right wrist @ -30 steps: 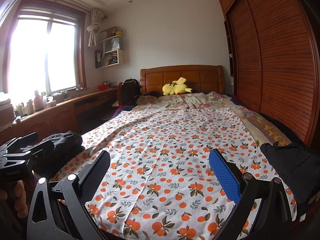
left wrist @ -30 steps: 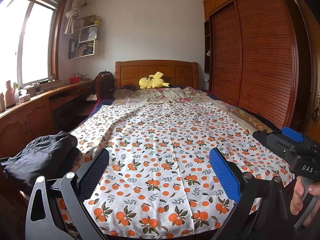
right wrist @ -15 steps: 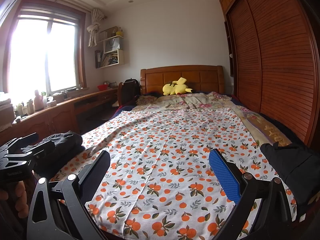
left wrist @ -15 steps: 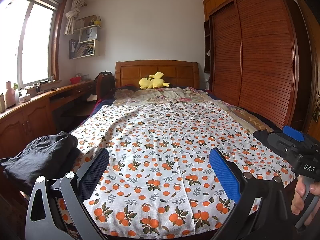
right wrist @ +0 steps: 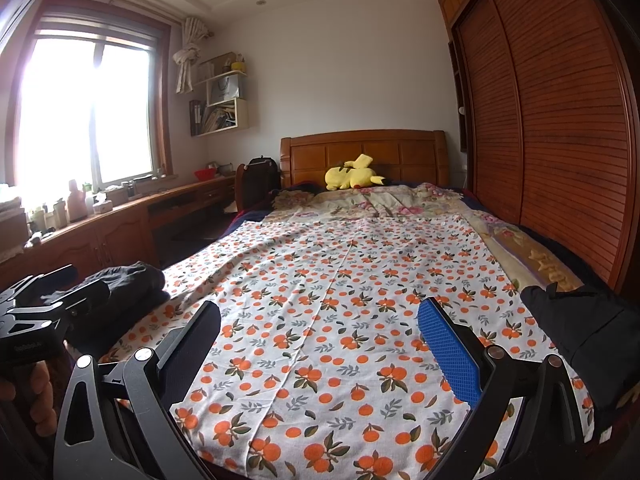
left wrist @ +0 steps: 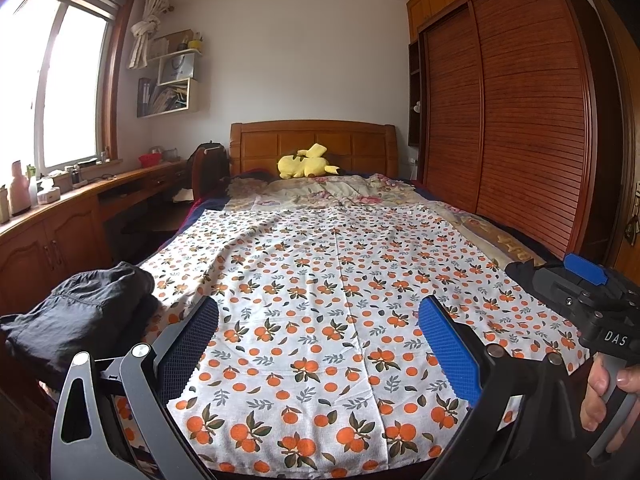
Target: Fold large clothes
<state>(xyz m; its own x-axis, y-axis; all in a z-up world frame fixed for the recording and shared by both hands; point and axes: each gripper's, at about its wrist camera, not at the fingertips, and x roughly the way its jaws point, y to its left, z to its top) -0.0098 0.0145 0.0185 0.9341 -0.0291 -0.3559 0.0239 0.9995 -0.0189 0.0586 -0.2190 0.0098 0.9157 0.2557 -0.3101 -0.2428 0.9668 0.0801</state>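
Observation:
A large white cloth with an orange-fruit print (left wrist: 332, 280) lies spread flat over the bed; it also shows in the right wrist view (right wrist: 340, 300). My left gripper (left wrist: 320, 344) is open and empty, hovering above the cloth's near edge. My right gripper (right wrist: 320, 348) is open and empty, also above the near edge. The right gripper's body shows at the right of the left wrist view (left wrist: 592, 304), and the left gripper's body at the left of the right wrist view (right wrist: 36, 320).
A folded black garment (left wrist: 76, 316) lies at the bed's near left corner. Another black garment (right wrist: 584, 328) lies at the near right. A yellow plush toy (left wrist: 306, 162) sits by the headboard. A wooden desk (left wrist: 80, 208) runs along the left, a wardrobe (left wrist: 512, 120) along the right.
Nothing has visibly changed; both grippers hold almost still above the cloth's near edge.

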